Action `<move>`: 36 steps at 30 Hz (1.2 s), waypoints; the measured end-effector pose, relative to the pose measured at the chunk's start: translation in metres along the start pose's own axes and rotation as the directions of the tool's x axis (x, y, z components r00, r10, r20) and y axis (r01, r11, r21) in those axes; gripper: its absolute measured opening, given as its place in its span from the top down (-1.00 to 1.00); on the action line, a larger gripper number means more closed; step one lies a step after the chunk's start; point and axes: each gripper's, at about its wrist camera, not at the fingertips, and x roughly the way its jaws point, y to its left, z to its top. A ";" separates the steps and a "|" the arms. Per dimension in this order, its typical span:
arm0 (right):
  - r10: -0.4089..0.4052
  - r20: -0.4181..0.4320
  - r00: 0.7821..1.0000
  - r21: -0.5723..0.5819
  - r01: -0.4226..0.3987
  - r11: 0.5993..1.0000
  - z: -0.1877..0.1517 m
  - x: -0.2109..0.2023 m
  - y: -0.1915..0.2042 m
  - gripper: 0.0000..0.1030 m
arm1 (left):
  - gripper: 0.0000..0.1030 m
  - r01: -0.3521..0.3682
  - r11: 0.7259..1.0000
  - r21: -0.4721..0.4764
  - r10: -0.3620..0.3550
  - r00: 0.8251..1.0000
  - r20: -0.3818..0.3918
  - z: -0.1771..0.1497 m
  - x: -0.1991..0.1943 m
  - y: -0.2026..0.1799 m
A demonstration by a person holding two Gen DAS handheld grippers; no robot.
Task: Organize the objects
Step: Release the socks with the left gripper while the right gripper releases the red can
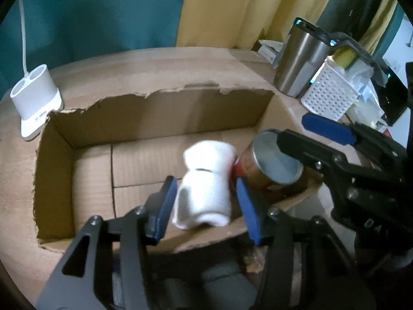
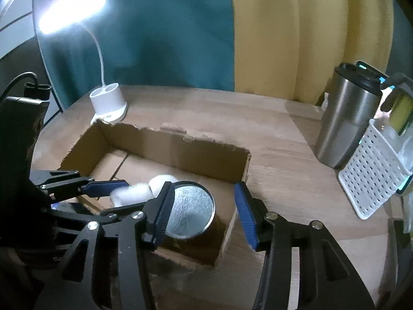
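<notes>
Sitting on a wooden worktop [image 2: 278, 160], an open cardboard box [image 1: 165, 113] with torn upper edges holds two things at its right end: a white rolled cloth [image 1: 206, 180] and a can [image 2: 191, 206] with a silvery end. The cloth is blurred in both views. It lies between the blue pads of the left gripper [image 1: 206, 204], whose jaws stand a little apart with gaps showing beside the cloth, so the pads do not press it. The can lies tilted in the box's right near corner, touching the cloth on its left. The right gripper [image 2: 204, 213] reaches over that corner with its jaws partly spread; its left pad is against the can's rim, its right pad stands outside the box wall, clear of the can.

At the worktop's far left edge, just beyond the box's far left corner, stands a white lamp base [image 2: 108, 102] with a curved neck. Near the right edge stand a steel tumbler [image 2: 346, 121] with a dark lid and, just beside it, a white perforated basket [image 2: 371, 175]. Teal and yellow curtains [image 2: 296, 31] hang behind.
</notes>
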 end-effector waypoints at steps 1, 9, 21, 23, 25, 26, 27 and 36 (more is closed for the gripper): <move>-0.001 0.002 1.000 0.006 0.001 1.000 0.000 -0.001 0.000 -0.04 | -0.09 0.005 1.000 -0.001 -0.005 1.000 0.003 -0.001 -0.001 -0.001; -0.027 0.004 1.000 0.026 0.027 0.999 -0.002 -0.014 -0.001 -0.17 | -0.09 0.006 1.000 0.010 -0.006 0.999 0.032 -0.004 -0.014 -0.005; -0.063 0.010 0.998 0.051 0.063 0.997 -0.009 -0.034 0.003 -0.30 | -0.17 -0.044 0.999 0.005 0.043 0.994 0.098 -0.016 -0.043 -0.005; -0.068 0.009 0.998 0.051 0.067 0.996 -0.010 -0.036 0.006 -0.30 | -0.29 -0.051 0.999 -0.002 0.051 0.992 0.112 -0.018 -0.049 -0.003; -0.071 0.010 0.997 0.051 0.070 0.996 -0.012 -0.040 0.008 -0.31 | -0.31 -0.054 0.999 -0.005 0.054 0.991 0.121 -0.020 -0.053 -0.002; -0.073 0.011 0.997 0.051 0.072 0.996 -0.013 -0.041 0.009 -0.31 | -0.31 -0.056 0.998 -0.006 0.057 0.990 0.127 -0.021 -0.056 -0.001; -0.075 0.011 0.997 0.052 0.075 0.996 -0.014 -0.043 0.011 -0.33 | -0.31 -0.058 0.998 -0.007 0.058 0.990 0.131 -0.023 -0.058 0.000; -0.082 0.009 0.997 0.056 0.081 0.995 -0.020 -0.051 0.019 -0.44 | -0.31 -0.065 0.998 -0.024 0.068 0.985 0.157 -0.035 -0.075 0.005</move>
